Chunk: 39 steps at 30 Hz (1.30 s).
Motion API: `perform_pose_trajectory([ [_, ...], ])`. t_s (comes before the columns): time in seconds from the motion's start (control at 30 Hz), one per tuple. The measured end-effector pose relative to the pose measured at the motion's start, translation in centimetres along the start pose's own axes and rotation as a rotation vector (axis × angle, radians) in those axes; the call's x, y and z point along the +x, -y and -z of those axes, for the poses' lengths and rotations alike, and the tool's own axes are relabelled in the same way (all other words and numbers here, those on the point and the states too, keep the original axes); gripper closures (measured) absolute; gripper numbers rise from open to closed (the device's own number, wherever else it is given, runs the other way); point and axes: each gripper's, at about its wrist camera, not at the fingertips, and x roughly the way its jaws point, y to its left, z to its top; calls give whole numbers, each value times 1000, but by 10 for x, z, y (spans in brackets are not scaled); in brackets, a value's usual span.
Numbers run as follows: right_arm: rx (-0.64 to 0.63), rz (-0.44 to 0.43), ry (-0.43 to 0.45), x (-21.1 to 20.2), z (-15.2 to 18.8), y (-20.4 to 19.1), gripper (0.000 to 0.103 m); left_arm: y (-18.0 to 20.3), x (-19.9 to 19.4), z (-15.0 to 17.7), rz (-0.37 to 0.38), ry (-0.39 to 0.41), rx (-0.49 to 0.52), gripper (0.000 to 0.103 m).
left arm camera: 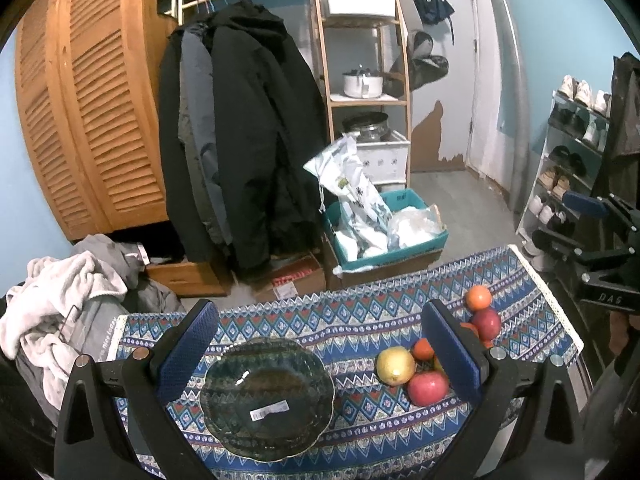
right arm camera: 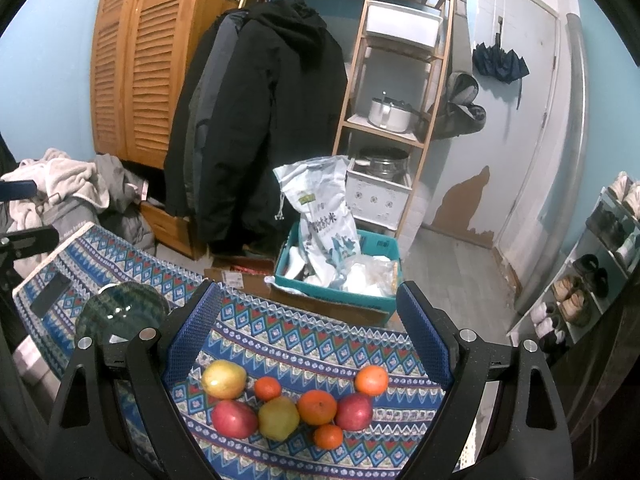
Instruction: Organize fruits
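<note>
A dark green glass plate lies empty on the patterned cloth, between the fingers of my left gripper, which hangs open above it. The same plate shows at the left in the right wrist view. Several fruits cluster to the right of the plate: a yellow apple, two red apples, a yellow pear and several oranges. My right gripper is open above this cluster with nothing held. In the left wrist view the yellow apple and a red apple sit by the right finger.
The patterned tablecloth covers a small table. Beyond its far edge stand a teal box with a rice bag, hanging coats, a wooden shelf and a laundry pile. A shoe rack lines the right wall.
</note>
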Motion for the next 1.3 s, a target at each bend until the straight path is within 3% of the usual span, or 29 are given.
perform_pose_trajectory([
  [0.53,45,26,-73,17,7,21,15,20,35,1,25,-89,58,1],
  [1.3,125,62,-289,88,48,73,15,59,118,-1,137,-278,37,1],
])
